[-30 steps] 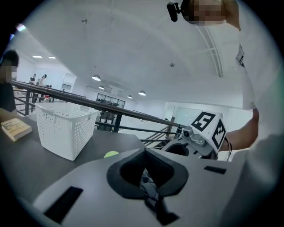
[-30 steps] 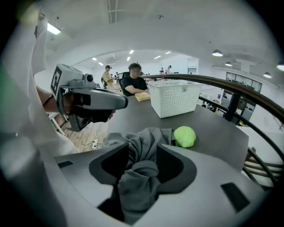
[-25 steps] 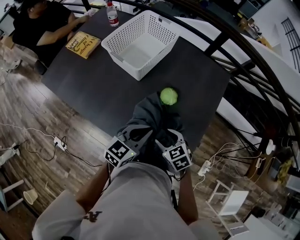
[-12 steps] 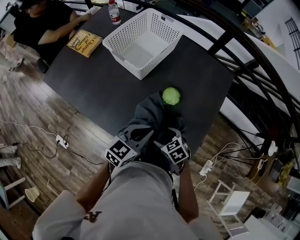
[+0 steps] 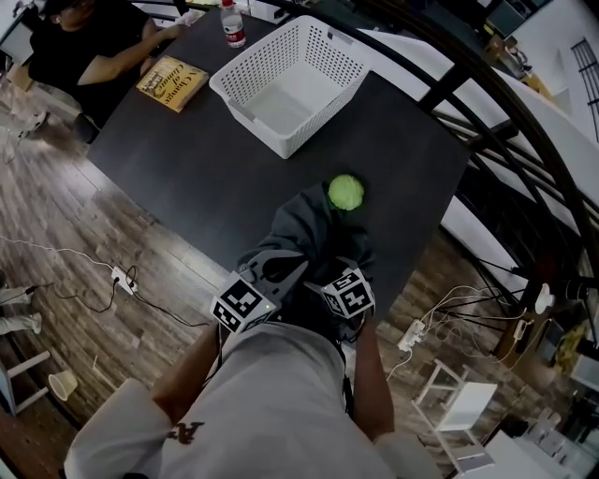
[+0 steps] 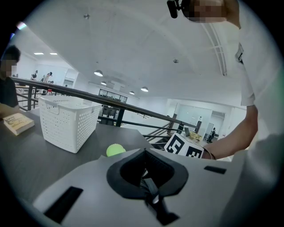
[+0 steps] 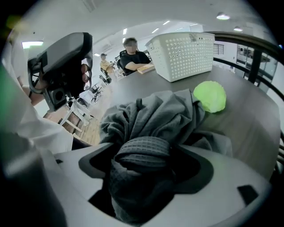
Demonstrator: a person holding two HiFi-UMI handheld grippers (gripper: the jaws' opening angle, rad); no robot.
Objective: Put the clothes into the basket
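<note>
In the head view the grey clothes (image 5: 304,220) are seen heaped at the near edge of the table (image 5: 187,159), lower centre. A green ball (image 5: 345,192) touches them, and the white basket (image 5: 248,117) stands well apart at upper centre. Only the right gripper view shows the right gripper (image 7: 142,177) released, its jaws just opened wide with fabric bunched between them. The left gripper (image 6: 148,188) is shown clenched on nothing in its own view.

We find the basket (image 5: 329,105) on the table (image 5: 187,159) by its far edge | book (image 5: 172,82) left of it, at the left edge, before a seated person (image 5: 84,47) | bottle (image 5: 232,23) at the far left corner, behind the book | clothes (image 5: 304,229) at the near right corner | ball (image 5: 345,193) touching their far side, between them and the basket.
</note>
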